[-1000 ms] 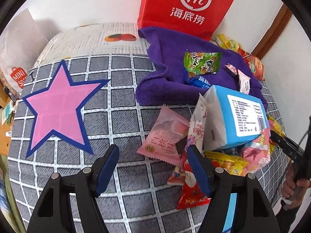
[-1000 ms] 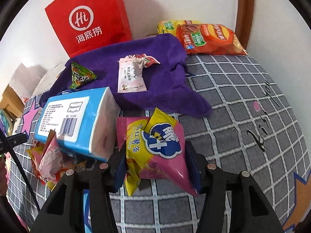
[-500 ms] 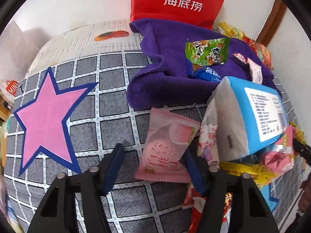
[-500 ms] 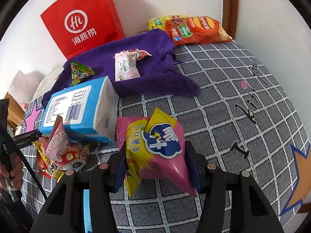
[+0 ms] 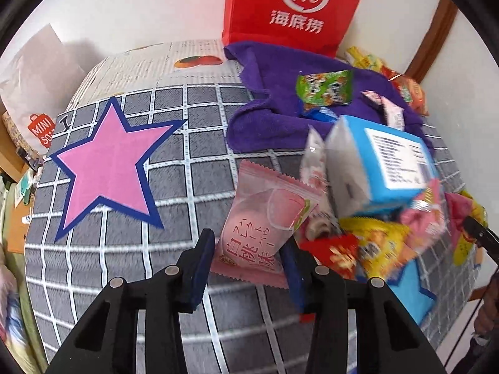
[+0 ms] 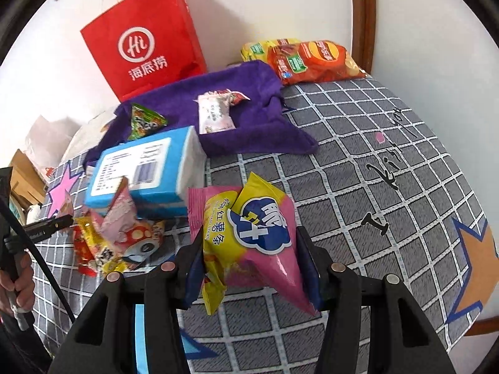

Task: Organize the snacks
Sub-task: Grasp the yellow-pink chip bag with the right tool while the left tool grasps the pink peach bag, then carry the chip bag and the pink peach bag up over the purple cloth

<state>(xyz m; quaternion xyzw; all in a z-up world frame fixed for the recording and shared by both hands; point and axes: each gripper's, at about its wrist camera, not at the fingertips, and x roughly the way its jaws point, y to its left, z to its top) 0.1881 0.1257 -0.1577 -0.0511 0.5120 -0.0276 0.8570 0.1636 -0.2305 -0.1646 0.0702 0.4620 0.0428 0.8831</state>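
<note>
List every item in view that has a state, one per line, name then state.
left gripper: jaws just closing around the pink peach packet, which lies on the checked cover.
right gripper: shut on the yellow-pink chip bag, lifted.
blue tissue pack: propped on the snack pile, tilted.
purple towel: spread, rumpled, snacks on it.
red paper bag: upright against the wall.
</note>
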